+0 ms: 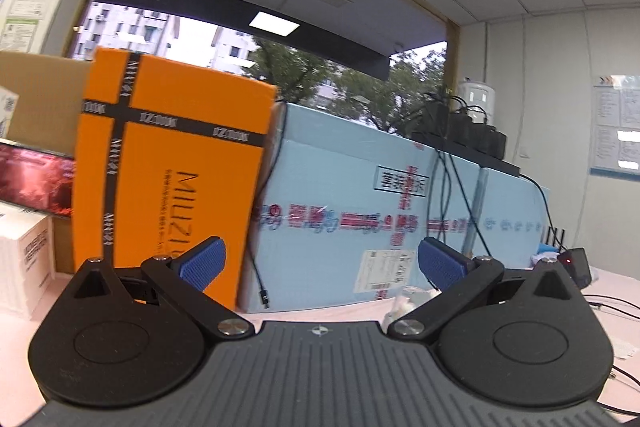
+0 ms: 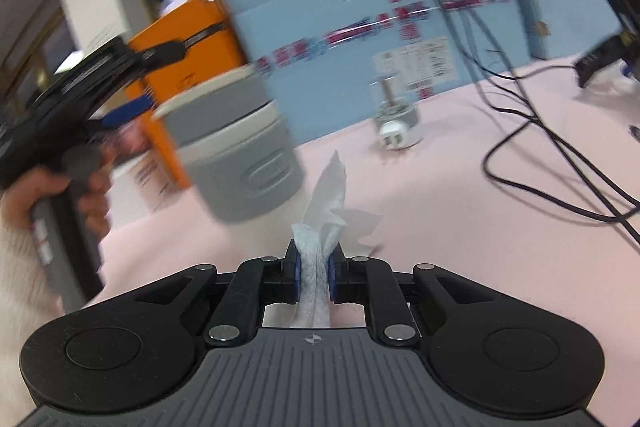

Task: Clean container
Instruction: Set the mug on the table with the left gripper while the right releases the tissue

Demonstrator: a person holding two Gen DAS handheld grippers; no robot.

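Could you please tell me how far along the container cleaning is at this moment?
Preparation looks done: the right gripper is shut on a white wipe, and the grey container is off the pink table, next to the left gripper. That gripper's own view shows its blue pads wide open and empty. The wipe does not touch the container, so wiping remains; blur hides any dirt.

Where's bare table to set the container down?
Bare table ahead of the wipe, between the container and the black cables. Crowded: cables on the right, small grey part by the blue box.
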